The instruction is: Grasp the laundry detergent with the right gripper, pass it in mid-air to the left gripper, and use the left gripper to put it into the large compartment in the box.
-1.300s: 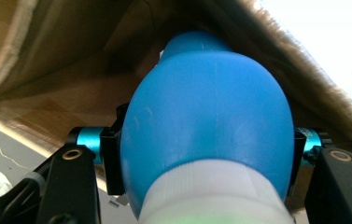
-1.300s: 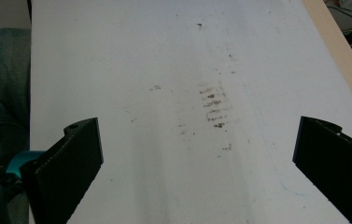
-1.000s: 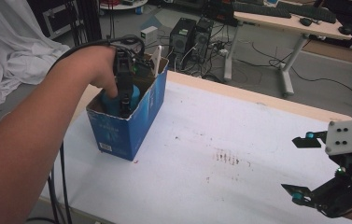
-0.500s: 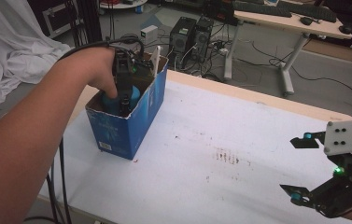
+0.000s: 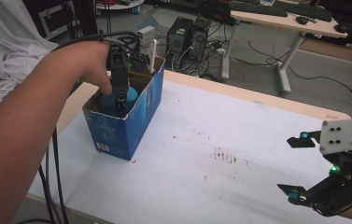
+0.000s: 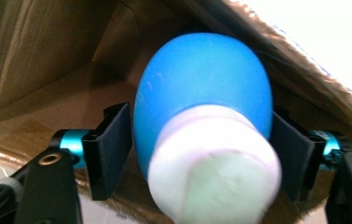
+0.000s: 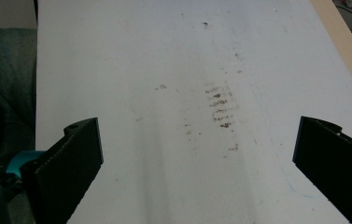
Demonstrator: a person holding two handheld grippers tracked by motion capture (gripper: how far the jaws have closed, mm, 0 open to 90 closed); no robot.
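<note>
Little has shifted: my left gripper (image 6: pixel 201 154) stays clenched on the blue bottle (image 6: pixel 204 93) inside the box (image 5: pixel 136 121), unlifted; right gripper (image 5: pixel 299 170) gapes idle.

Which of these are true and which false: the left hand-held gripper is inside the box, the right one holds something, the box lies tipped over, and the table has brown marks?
1. The left hand-held gripper reaches into the blue cardboard box. True.
2. The right hand-held gripper holds a blue object. False: its jaws stand wide apart, empty, over the white table.
3. The box lies tipped over. False: it stands upright, open at the top.
4. Brown smudges mark the table. True.
5. The left jaws flank a blue rounded object with a white end. True.
</note>
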